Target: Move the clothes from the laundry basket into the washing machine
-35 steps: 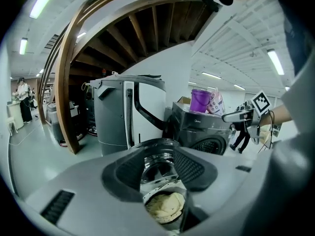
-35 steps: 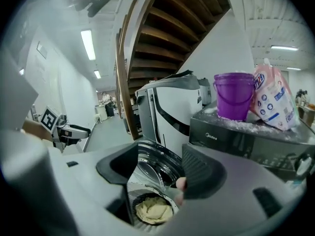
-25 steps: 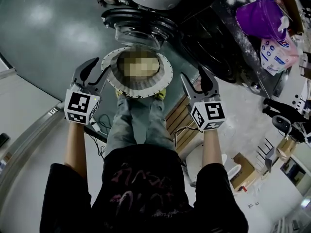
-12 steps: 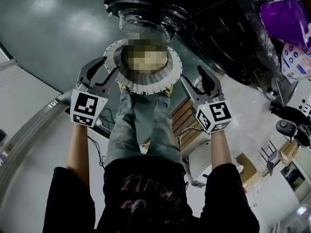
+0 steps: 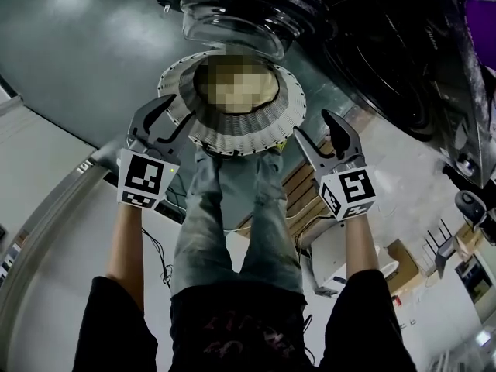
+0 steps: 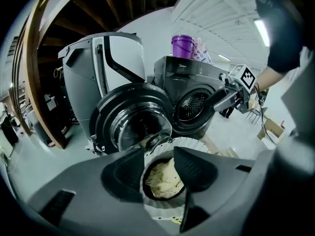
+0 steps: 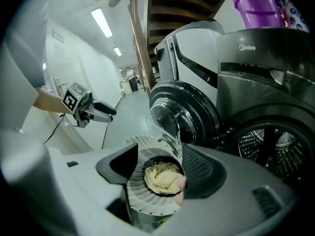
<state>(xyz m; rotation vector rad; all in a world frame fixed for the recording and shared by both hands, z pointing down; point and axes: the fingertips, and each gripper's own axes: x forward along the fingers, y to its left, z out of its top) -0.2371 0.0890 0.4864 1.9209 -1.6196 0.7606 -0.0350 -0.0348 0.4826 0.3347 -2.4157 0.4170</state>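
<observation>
A round white slatted plastic laundry basket (image 5: 232, 139) stands on the grey floor just in front of the person's feet, with a heap of pale yellow clothes (image 6: 165, 178) lying inside it. The left gripper (image 5: 172, 118) hangs just beside the basket's left rim and the right gripper (image 5: 316, 130) just beside its right rim, so the basket sits between the two. Both claws are released: each pair of jaws stands apart with nothing pinched. In each gripper view the basket mouth and the clothes show through the gap, lower and farther on than the jaw tips. Whether either claw touches the rim cannot be told. Just beyond the basket stands the dark grey front-loading washing machine (image 6: 197, 77), its round glass door (image 6: 133, 124) swung open over the basket's far edge. A purple plastic bucket (image 6: 183, 45) stands on top of the machine.
</observation>
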